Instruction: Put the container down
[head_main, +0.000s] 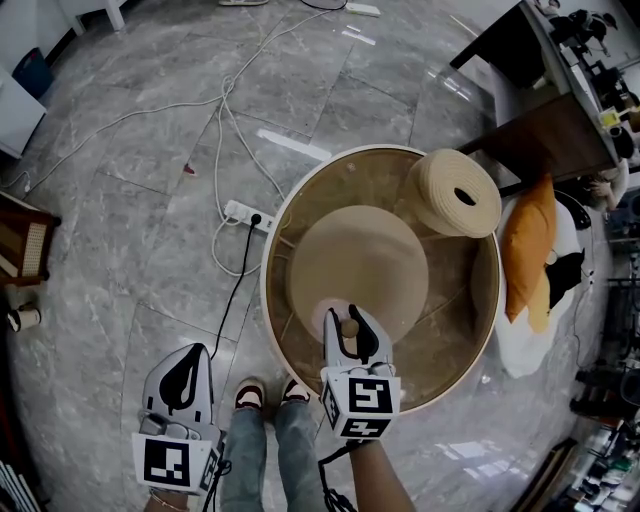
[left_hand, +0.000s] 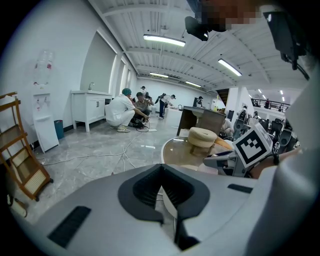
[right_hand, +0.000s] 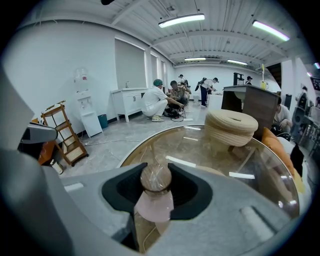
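The right gripper (right_hand: 156, 176) clamps a small pink container (right_hand: 154, 204) topped by a round stopper, over the glass table (head_main: 470, 330). The left gripper (left_hand: 162, 175) hangs closed and empty beside it. Lowering the container level until its base rests should keep it upright.

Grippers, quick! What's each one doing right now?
Left gripper: closed, empty.
Right gripper: closed on the pink container.
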